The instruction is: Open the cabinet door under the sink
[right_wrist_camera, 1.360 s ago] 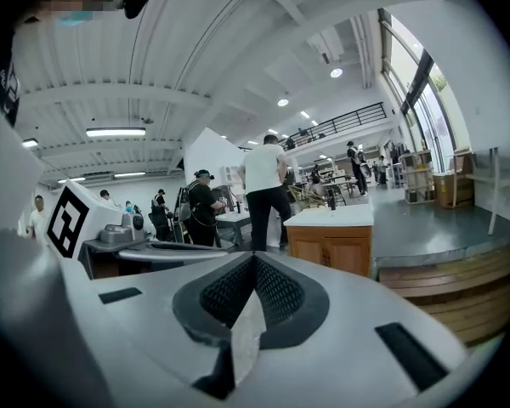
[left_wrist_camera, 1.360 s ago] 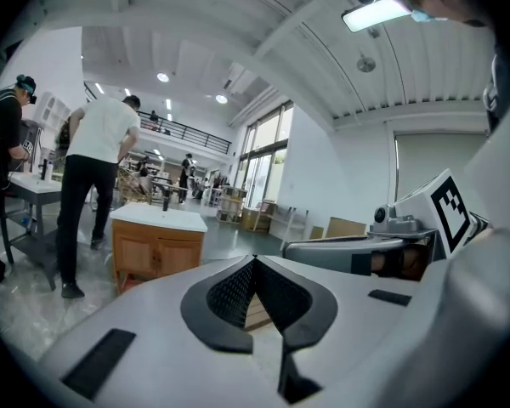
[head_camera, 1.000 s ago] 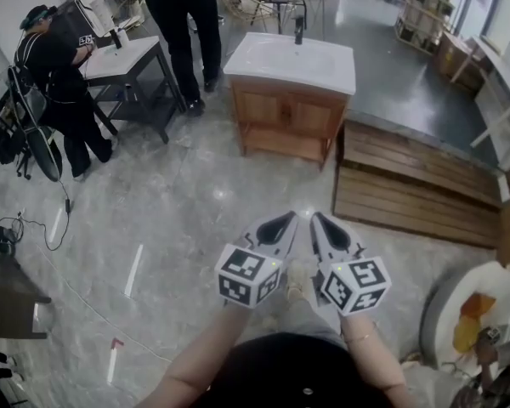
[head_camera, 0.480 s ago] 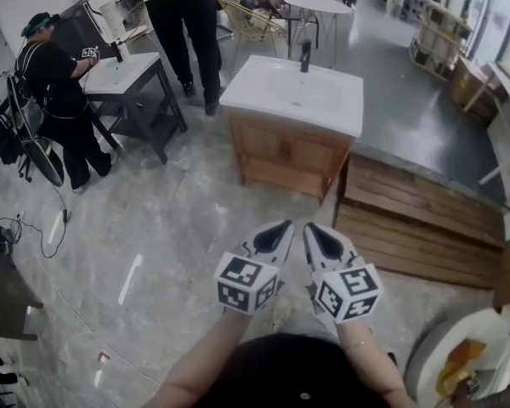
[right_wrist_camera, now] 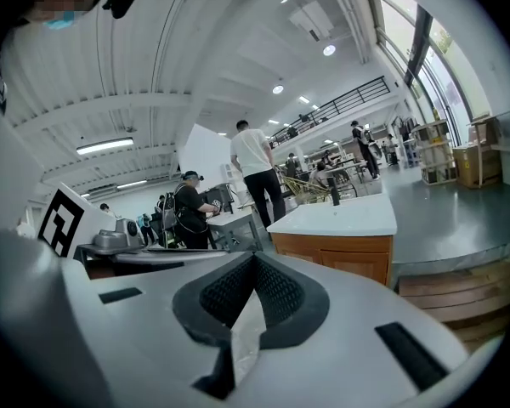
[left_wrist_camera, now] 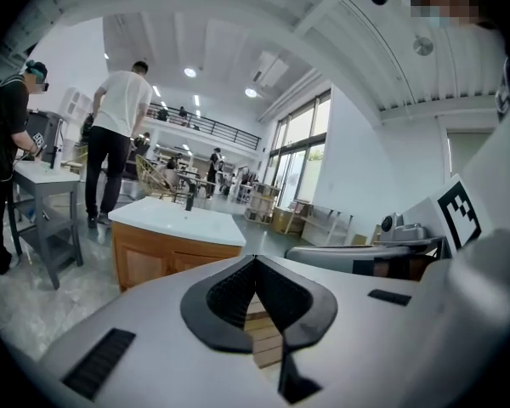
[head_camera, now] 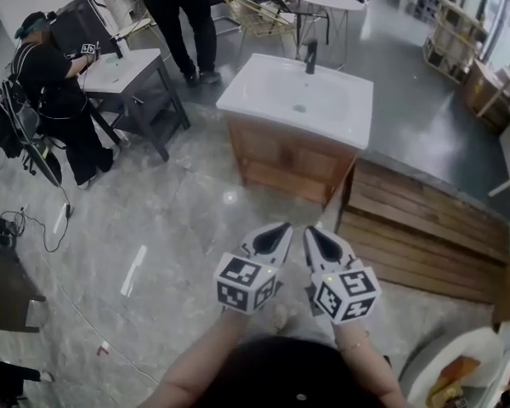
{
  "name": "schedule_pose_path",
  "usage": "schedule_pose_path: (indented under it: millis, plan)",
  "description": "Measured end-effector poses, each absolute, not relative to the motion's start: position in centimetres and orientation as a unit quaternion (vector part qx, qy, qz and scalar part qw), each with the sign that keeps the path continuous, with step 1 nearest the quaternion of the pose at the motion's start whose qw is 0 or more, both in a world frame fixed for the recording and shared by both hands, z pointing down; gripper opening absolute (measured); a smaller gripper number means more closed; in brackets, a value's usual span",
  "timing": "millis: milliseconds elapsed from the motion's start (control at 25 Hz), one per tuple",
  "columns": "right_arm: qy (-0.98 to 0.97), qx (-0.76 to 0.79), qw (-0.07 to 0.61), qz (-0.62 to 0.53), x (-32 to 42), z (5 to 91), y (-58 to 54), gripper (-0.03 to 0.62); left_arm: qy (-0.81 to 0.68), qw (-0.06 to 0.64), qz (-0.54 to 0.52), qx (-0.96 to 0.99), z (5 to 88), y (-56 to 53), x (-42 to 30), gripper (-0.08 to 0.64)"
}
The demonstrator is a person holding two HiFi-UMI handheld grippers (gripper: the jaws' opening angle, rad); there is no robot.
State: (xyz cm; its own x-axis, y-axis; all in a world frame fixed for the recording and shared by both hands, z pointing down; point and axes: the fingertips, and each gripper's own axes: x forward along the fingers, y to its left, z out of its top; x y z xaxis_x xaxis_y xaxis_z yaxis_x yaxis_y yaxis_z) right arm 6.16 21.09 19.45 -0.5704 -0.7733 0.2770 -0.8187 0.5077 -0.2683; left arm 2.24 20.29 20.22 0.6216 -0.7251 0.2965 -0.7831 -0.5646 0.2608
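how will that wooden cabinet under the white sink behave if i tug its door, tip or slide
Probably stays put: the low, wide wooden cabinet carries a thick white basin top, so it looks heavy. Its flat wooden doors look rigid and should swing, not flex. The glossy grey floor might let it creep under a hard tug.

Bright, even indoor light; strong wide-angle bend.
Light comes from round ceiling lamps [left_wrist_camera: 189, 72] and tall glazed windows [left_wrist_camera: 293, 155]; the glossy grey stone floor [head_camera: 229, 198] carries one small glare spot (shadows are faint). Both gripper views curve straight lines and blacken at the corners; the head view is slightly soft.
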Motion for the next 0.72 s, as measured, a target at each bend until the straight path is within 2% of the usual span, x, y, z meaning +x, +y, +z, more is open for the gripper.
schedule_pose_path:
  millis: [720]
  plan:
    - [-0.843, 0.492, 0.078, 0.203, 2.9, 21.5, 7.7, 0.008, -0.383, 0.204, 0.088, 0.897, 22.2, 6.7, -0.3, 0.009]
